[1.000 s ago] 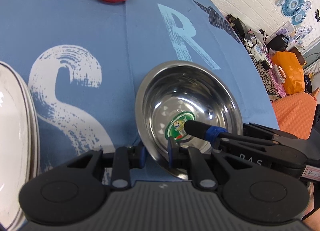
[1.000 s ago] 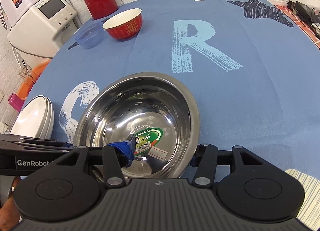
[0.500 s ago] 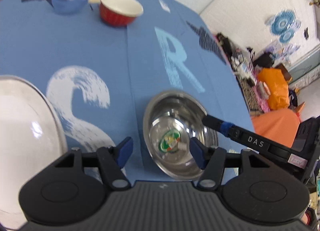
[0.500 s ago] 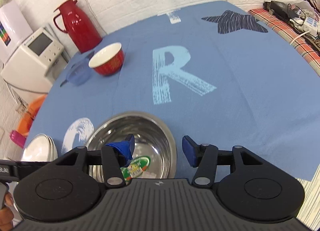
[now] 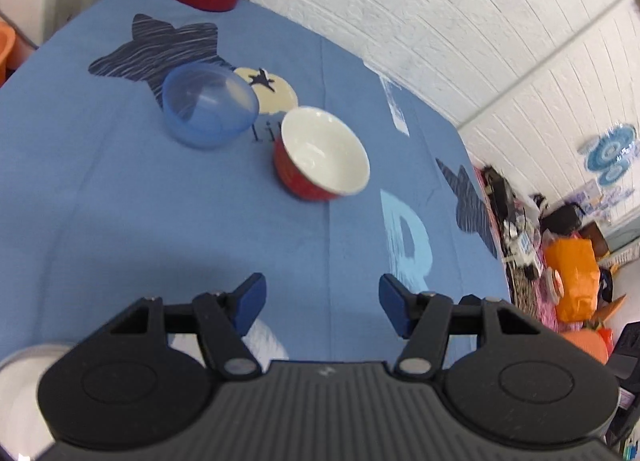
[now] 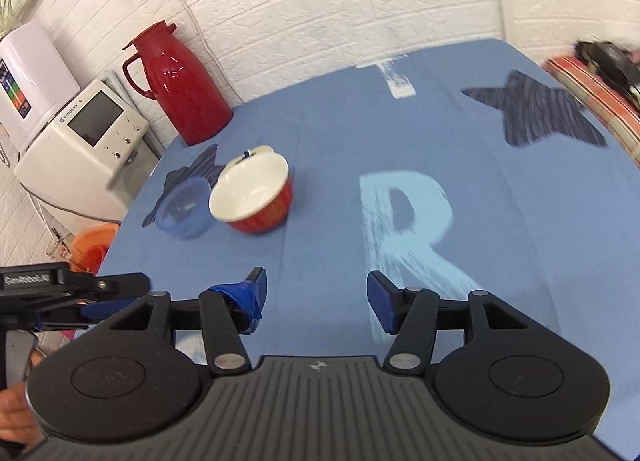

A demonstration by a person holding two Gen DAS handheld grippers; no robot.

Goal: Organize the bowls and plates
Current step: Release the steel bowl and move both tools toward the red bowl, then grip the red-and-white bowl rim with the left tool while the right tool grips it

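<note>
Red bowl (image 5: 320, 155) sits mid-frame beside the blue bowl (image 5: 208, 107) on the counter (image 5: 120, 201); both my claws, left claw (image 5: 320, 303) and right claw (image 6: 316, 297), gape empty. I'd straddle 1 rim squarely, then close.

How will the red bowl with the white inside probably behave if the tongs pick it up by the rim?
The red bowl looks glazed and glossy, so its rim may slip between the pads. It seems to be thick ceramic, probably heavy for its size and liable to chip if dropped. The blue plastic bowl sits right beside it, so a push could knock that one.
</note>
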